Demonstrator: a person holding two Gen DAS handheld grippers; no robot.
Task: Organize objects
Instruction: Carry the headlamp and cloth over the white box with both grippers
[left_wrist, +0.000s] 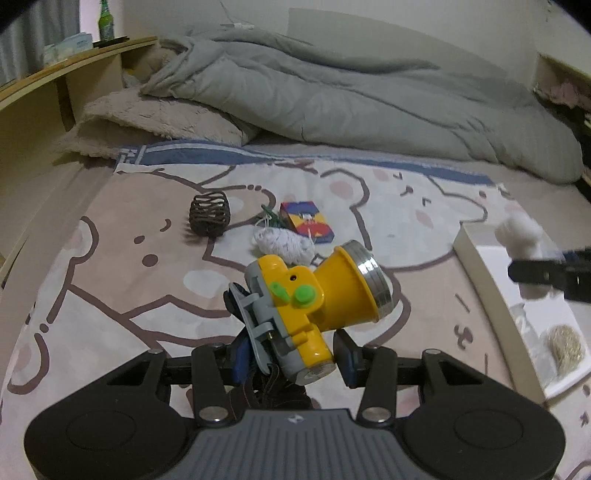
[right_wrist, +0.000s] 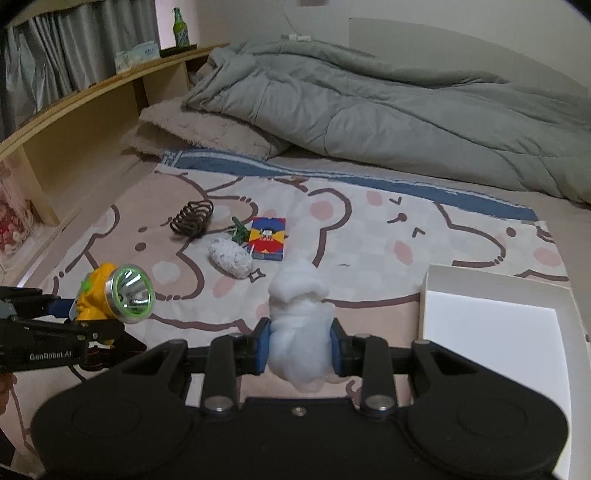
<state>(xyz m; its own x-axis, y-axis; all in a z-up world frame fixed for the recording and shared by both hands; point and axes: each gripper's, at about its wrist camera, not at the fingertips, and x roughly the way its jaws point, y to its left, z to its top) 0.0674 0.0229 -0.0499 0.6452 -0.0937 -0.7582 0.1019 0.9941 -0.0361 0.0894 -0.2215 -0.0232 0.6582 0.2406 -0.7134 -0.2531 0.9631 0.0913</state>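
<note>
Middle of bear-print sheet (right_wrist: 369, 236) was blocked by a tight cluster: wire coil (right_wrist: 192, 218), card box (right_wrist: 266, 239), speckled bundle (right_wrist: 231, 256), small green piece (right_wrist: 238, 227) between them. Sheet between that cluster and white tray (right_wrist: 495, 284) lay bare, wide enough to pass. Near strip in front of cluster also bare. Rumpled duvet (right_wrist: 388, 107) and pillow (right_wrist: 207, 129) walled the far side, wooden shelf (right_wrist: 74, 110) the left

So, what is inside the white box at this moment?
In the left wrist view, the white box holds a tan fibrous bundle beside something clear. The right gripper and its white cotton wad cover part of the interior, so more may lie there.
</note>
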